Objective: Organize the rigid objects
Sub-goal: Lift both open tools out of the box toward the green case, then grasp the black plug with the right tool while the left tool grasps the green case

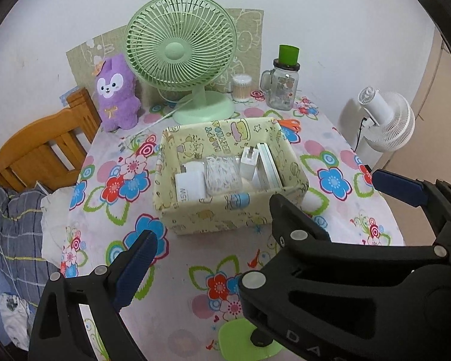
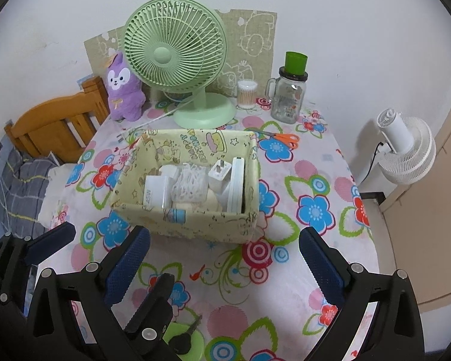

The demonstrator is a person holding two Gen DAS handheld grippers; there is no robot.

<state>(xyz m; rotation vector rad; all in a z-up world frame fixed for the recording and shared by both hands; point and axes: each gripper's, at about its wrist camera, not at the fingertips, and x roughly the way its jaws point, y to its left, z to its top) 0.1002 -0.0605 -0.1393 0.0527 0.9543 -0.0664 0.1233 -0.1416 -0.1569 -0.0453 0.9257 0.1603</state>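
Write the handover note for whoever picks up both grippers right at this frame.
Left gripper: open, empty, low over the table's near edge.
Right gripper: open, empty, just short of the storage box.
In the box: two white chargers, a bagged white cable, and a flat white case standing on edge at its right wall.
Still loose: orange scissors behind the box, and a green item at the near edge under the grippers.
Left to do, probably: box those two.

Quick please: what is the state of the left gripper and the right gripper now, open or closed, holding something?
Left gripper: open, holding nothing.
Right gripper: open, holding nothing.
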